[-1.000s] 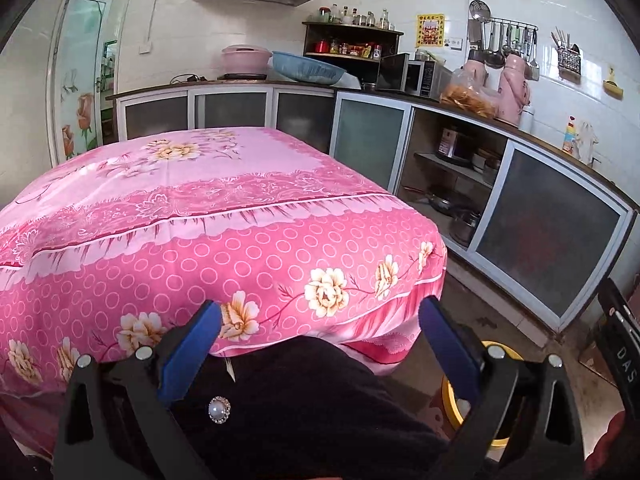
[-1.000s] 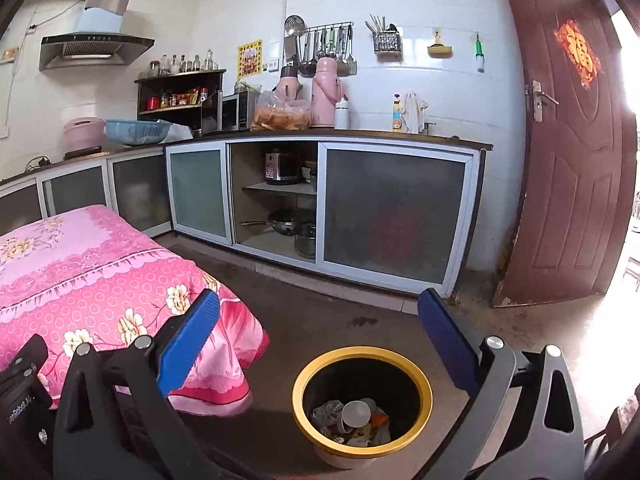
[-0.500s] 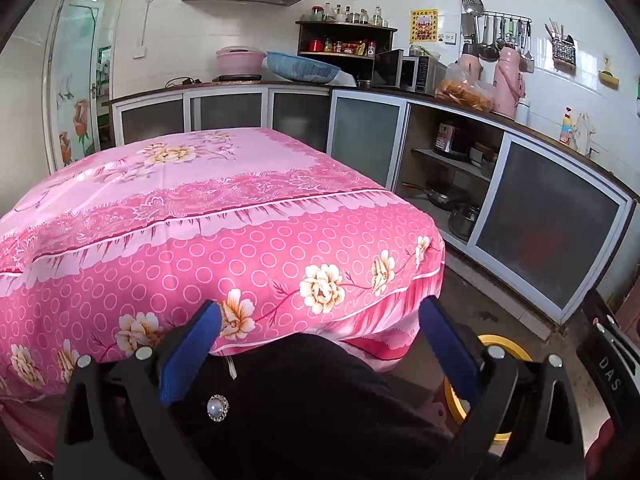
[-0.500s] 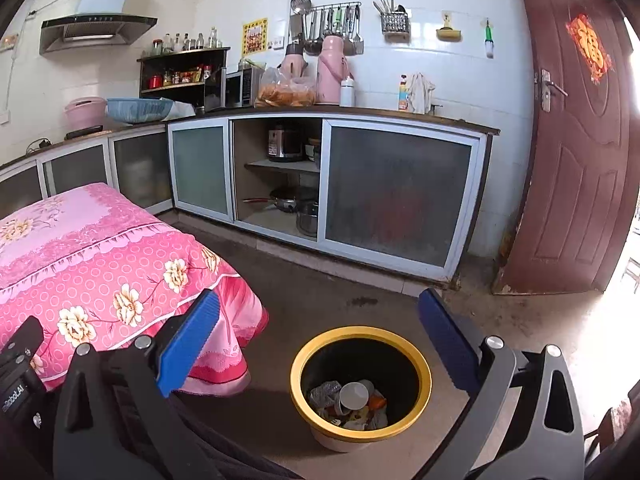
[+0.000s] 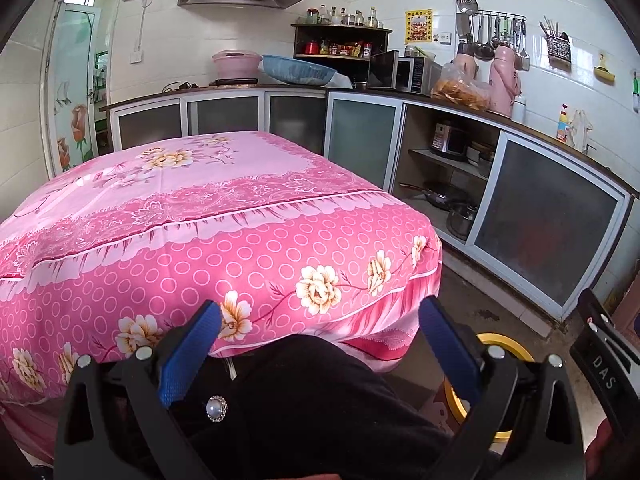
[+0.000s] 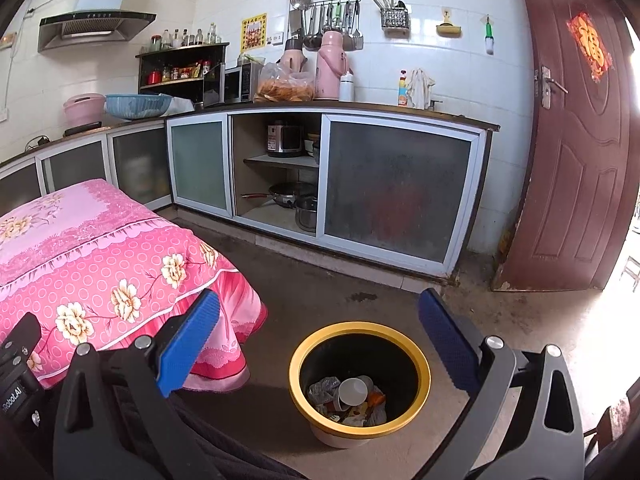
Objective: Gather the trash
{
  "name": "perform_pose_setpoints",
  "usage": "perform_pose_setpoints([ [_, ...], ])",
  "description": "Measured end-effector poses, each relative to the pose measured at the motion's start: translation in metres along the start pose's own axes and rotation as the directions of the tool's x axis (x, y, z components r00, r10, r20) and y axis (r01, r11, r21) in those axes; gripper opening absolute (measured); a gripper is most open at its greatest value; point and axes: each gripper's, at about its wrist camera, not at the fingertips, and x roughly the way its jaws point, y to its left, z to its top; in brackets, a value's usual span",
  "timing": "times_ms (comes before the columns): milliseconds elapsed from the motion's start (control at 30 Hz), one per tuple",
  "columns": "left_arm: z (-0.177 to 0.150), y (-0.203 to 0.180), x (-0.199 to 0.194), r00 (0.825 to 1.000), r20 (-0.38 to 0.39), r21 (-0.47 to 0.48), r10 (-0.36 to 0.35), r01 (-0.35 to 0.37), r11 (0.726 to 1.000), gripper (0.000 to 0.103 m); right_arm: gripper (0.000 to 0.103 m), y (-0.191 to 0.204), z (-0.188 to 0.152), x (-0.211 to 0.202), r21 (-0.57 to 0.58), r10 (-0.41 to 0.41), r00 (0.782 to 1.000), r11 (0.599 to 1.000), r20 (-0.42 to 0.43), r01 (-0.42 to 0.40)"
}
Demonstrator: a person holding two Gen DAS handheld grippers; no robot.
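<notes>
1. Trash [image 6: 352, 396] is lying at the bottom of a yellow-rimmed bin [image 6: 420, 364] on the floor [image 6: 320, 292], at about 6 o'clock in the right wrist view; a white paper cup [image 6: 353, 391] is resting on crumpled wrappers.
2. The left wrist view is showing only an arc of that bin's rim [image 5: 508, 346] at 4 o'clock, with its inside hidden behind the gripper frame.
3. The left gripper [image 5: 320, 320] is standing wide open and holding nothing, its blue pads [image 5: 188, 356] spread over a dark garment with a pearl button [image 5: 216, 409].
4. The right gripper [image 6: 320, 320] is likewise gaping empty, framing the bin from above.
5. The left view is filling with the tabletop under a pink floral cloth [image 5: 200, 208]; the right view is catching only its corner [image 6: 100, 240] at 9 o'clock.
6. Only the right view is showing the brown door [image 6: 580, 160], bearing a red-and-gold character decal [image 6: 591, 51].
7. Letters "DAS" [image 5: 603, 372] are reading on the other device at 4 o'clock in the left view; a label ending "RobotAI" [image 6: 11, 399] is showing at 8 o'clock in the right view.
</notes>
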Motion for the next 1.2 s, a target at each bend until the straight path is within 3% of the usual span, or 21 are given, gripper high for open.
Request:
perform_pose_setpoints([
  [1200, -0.0016, -0.0022, 0.0033, 1.0, -0.008, 0.016, -0.02, 0.02, 1.0, 0.095, 0.095, -0.0019, -0.0023, 0.0065, -0.006, -0.001, 1.0, 1.0, -0.027, 0.001],
])
